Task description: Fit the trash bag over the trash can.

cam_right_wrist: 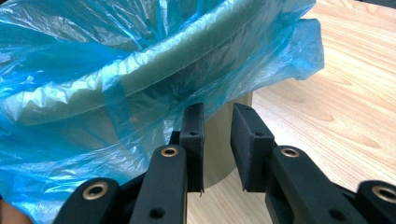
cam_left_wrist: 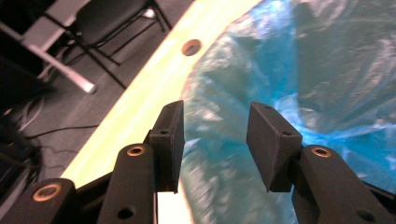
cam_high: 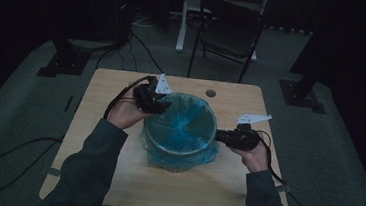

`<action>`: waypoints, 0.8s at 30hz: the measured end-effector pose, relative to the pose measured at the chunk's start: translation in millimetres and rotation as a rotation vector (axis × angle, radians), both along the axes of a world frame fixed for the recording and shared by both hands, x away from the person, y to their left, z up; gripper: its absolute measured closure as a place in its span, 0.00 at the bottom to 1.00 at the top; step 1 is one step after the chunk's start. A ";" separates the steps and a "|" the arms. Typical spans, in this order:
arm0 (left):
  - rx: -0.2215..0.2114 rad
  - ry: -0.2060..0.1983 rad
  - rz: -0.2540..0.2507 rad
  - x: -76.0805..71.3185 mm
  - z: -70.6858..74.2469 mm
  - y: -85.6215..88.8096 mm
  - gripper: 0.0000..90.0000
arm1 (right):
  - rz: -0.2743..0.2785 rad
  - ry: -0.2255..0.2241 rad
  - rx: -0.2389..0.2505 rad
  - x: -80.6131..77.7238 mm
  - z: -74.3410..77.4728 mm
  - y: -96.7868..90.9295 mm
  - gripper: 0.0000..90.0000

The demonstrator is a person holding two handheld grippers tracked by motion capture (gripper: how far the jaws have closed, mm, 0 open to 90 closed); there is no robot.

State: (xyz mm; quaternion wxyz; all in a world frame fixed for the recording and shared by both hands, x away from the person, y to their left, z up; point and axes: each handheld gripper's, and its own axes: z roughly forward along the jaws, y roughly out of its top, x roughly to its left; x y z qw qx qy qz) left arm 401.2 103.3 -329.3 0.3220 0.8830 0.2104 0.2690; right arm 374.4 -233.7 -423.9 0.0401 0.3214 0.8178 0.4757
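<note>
A round bin (cam_high: pixel 179 150) stands near the middle of the wooden desk (cam_high: pixel 114 177), lined with a blue plastic bag (cam_high: pixel 184 125) whose edge is folded over the rim and hangs down the outside in loose folds. The left gripper (cam_high: pixel 163 103) is at the bin's far-left rim, held in the person's left hand (cam_high: pixel 127 112); in the left gripper view its 2 jaws stand wide apart and released, with the blue film behind the gap and nothing pressed between the pads. The right gripper (cam_high: pixel 220 135) sits level at the bin's right side, held in the right hand (cam_high: pixel 254 154). In the right gripper view its jaws are narrower but parted, pointing at the pale wall of the bin just under the overhanging bag; the film's lower edge hangs at the tip of 1 jaw, and nothing is clamped between the pads. A dark folding chair (cam_high: pixel 230 29) stands on the floor beyond the desk, and a cable hole (cam_high: pixel 210 93) sits near the desk's far edge.
</note>
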 end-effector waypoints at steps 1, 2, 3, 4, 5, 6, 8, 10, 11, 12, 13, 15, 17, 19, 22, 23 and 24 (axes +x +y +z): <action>-0.013 -0.003 0.004 -0.8 0.2 3.1 0.63 | -0.002 -0.001 0.000 0.0 0.2 -0.7 0.82; -0.017 -0.007 0.015 -1.4 -0.1 5.5 0.63 | -0.005 -0.002 0.001 0.0 0.2 -1.4 0.82; -0.019 -0.008 0.024 -1.7 -0.4 8.0 0.63 | -0.008 -0.002 0.001 0.0 0.3 -2.0 0.82; -0.019 -0.008 0.024 -1.7 -0.4 8.0 0.63 | -0.008 -0.002 0.001 0.0 0.3 -2.0 0.82; -0.029 -0.008 0.029 -1.7 -1.7 12.1 0.63 | -0.011 -0.002 0.001 0.0 0.5 -2.5 0.82; -0.032 -0.006 0.035 -1.8 -2.5 14.0 0.63 | -0.012 -0.002 0.001 -0.2 0.6 -2.9 0.81; -0.039 -0.009 0.047 -2.1 -2.9 17.3 0.63 | -0.013 -0.003 0.001 -0.2 0.8 -3.1 0.81; -0.064 -0.021 0.054 -3.4 -2.4 21.1 0.63 | -0.014 -0.002 0.000 -0.5 0.8 -3.2 0.81; -0.081 -0.021 0.056 -4.1 -2.3 23.4 0.63 | -0.013 -0.003 0.000 -0.6 0.7 -3.2 0.81; -0.085 -0.023 0.058 -4.7 -2.3 25.3 0.63 | -0.012 -0.003 0.000 -0.6 0.7 -3.4 0.81; -0.093 -0.027 0.064 -5.3 -2.7 27.0 0.63 | -0.013 -0.003 0.001 -0.4 0.8 -3.7 0.80; -0.110 -0.030 0.073 -6.2 -4.3 30.5 0.63 | -0.014 -0.003 0.002 0.0 0.9 -4.5 0.80; -0.127 -0.029 0.079 -6.8 -6.8 33.5 0.63 | -0.014 -0.003 0.002 -0.3 1.0 -4.8 0.80; -0.131 -0.027 0.085 -7.2 -9.2 36.9 0.62 | -0.015 -0.003 0.002 -0.6 1.3 -5.0 0.80; -0.154 -0.023 0.094 -7.8 -12.9 42.6 0.62 | -0.015 -0.005 0.004 -0.8 1.4 -5.5 0.80; -0.159 -0.023 0.098 -8.0 -13.9 44.7 0.62 | -0.016 -0.005 0.004 -0.9 1.5 -5.7 0.80; -0.169 -0.021 0.101 -8.2 -15.1 46.4 0.62 | -0.016 -0.005 0.004 -1.0 1.4 -5.8 0.80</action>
